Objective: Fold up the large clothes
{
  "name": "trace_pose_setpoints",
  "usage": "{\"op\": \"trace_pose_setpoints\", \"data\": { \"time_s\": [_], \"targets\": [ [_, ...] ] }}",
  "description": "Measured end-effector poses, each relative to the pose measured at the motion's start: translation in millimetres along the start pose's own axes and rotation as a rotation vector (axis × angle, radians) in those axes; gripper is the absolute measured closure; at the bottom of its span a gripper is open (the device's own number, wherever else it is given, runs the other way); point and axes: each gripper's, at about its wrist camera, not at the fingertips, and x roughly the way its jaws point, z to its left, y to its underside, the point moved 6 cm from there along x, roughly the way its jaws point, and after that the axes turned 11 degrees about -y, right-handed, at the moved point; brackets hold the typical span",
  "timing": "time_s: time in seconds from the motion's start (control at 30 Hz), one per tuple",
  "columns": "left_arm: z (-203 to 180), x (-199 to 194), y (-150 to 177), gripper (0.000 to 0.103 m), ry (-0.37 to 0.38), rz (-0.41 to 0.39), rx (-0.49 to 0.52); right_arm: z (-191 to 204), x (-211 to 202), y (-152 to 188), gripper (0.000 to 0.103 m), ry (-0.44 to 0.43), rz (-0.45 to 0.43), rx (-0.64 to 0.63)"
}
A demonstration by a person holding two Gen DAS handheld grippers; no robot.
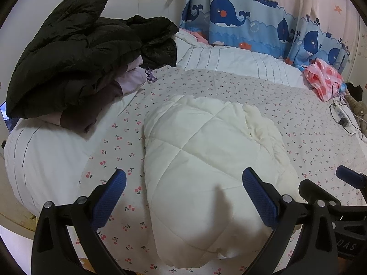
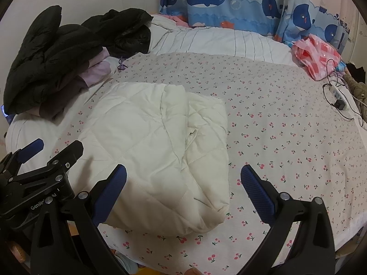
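Note:
A cream quilted padded garment [image 1: 206, 171] lies folded into a thick bundle on the cherry-print bed sheet [image 1: 286, 114]. It also shows in the right wrist view [image 2: 160, 155]. My left gripper [image 1: 183, 183] is open and empty, hovering over the bundle's near end. My right gripper [image 2: 183, 178] is open and empty, above the bundle's near right corner. The right gripper shows at the right edge of the left wrist view [image 1: 332, 197]. The left gripper shows at the left edge of the right wrist view [image 2: 39, 169].
A pile of black puffer jackets [image 1: 68, 52] over folded purple clothes [image 1: 133, 78] sits at the far left. A white striped duvet [image 1: 229, 57] lies behind. A pink plastic bag [image 1: 323, 80] and a power strip with cables [image 1: 341, 114] lie at the right. A whale curtain [image 1: 252, 18] hangs behind.

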Motion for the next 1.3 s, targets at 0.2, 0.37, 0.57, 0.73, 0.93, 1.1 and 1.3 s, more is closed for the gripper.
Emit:
{"op": "trace_pose_setpoints", "data": {
  "time_s": [0.2,0.37,0.57,0.73,0.93,1.1,1.3],
  "targets": [
    [-2.2,0.0,0.7,0.006,0.018,0.020,-0.003,-0.8,-1.7,0.5,0.007,-0.005,-0.004,0.010],
    [-2.5,1.2,0.8,0.006,0.016,0.037,-0.001,-1.4,-1.7,0.8,0.007,-0.003,-0.003,0.011],
    [-3.9,-0.3,1.3,0.006,-0.015,0.030,0.013,-2.1,-2.3,2.1,0.007,-0.005,0.001,0.018],
    [-2.7,1.7,1.0,0.006,-0.013,0.041,0.012,-2.2,-1.5,2.2,0.007,-0.007,0.002,0.019],
    [3.3,-1.1,0.0,0.006,0.039,0.029,-0.038,-0.3,0.3,3.4,0.007,-0.026,-0.004,0.029],
    [10.2,-10.4,-5.1,0.006,0.034,-0.015,-0.063,4.0,-3.3,3.1,0.007,-0.023,-0.029,0.020],
    [6.2,-10.7,-4.1,0.006,-0.028,-0.026,-0.027,11.0,-9.1,-0.5,0.007,0.027,-0.050,-0.023]
  ]
}}
